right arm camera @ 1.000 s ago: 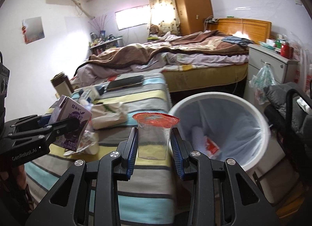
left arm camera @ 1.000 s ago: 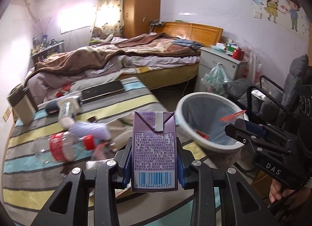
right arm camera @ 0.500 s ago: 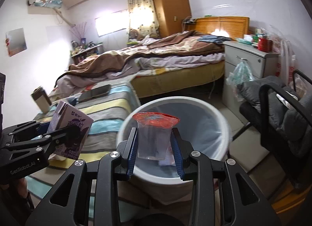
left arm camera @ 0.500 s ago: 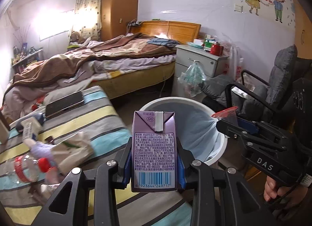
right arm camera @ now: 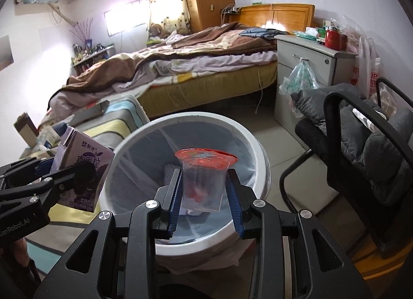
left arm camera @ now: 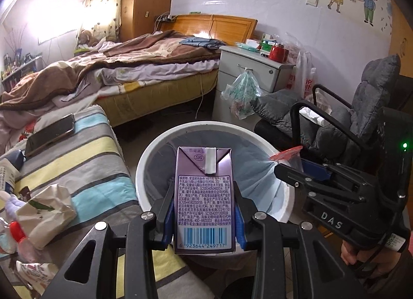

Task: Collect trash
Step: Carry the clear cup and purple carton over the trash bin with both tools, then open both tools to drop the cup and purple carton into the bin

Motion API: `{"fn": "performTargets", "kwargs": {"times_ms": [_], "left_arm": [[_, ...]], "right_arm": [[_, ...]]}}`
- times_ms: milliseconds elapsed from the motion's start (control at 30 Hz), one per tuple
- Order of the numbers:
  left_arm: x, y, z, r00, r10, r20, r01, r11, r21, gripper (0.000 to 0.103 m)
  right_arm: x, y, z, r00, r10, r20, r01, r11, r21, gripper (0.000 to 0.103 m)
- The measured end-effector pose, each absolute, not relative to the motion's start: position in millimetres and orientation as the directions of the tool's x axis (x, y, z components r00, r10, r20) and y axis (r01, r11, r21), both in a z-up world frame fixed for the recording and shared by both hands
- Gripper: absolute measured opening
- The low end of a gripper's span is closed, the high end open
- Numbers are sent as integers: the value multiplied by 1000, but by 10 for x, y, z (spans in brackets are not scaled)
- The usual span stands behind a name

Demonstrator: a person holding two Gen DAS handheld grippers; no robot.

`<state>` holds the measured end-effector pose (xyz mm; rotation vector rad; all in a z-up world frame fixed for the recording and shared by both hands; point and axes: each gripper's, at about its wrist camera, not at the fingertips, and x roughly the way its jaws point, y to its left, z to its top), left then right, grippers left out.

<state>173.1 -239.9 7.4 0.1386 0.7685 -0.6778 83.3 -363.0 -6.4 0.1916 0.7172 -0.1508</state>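
left tongs (left arm camera: 204, 217) clamp purple SIG milk carton (left arm camera: 204, 195), barcode 6923644249717 | right tongs (right arm camera: 204, 199), marked DAS, grip red-lidded cup (right arm camera: 204, 180) | both now over white bin (right arm camera: 260, 149), off the striped bench (left arm camera: 77, 159)

Left tongs (left arm camera: 204, 211) tilted down, clamped on purple carton (left arm camera: 204, 195); right tongs (right arm camera: 205, 195) tilted down, clamped on clear cup (right arm camera: 204, 183), side by side

bin (right arm camera: 260, 170) mouth open, chair (right arm camera: 366, 144) beside
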Motion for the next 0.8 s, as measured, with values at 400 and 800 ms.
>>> {"fn": "performTargets", "kwargs": {"times_ms": [400,800], "left_arm": [[1883,-2434,-55,524,-488,-698,583,803,-123,57],[1777,-2305,74,561,-473,-679,562,820,-107,57]], "right_arm": [[990,-3741,-291,679,-74,-731,213,972,99,45],[901,-3726,-190,704,-76,-706,220,969,115,64]]}}
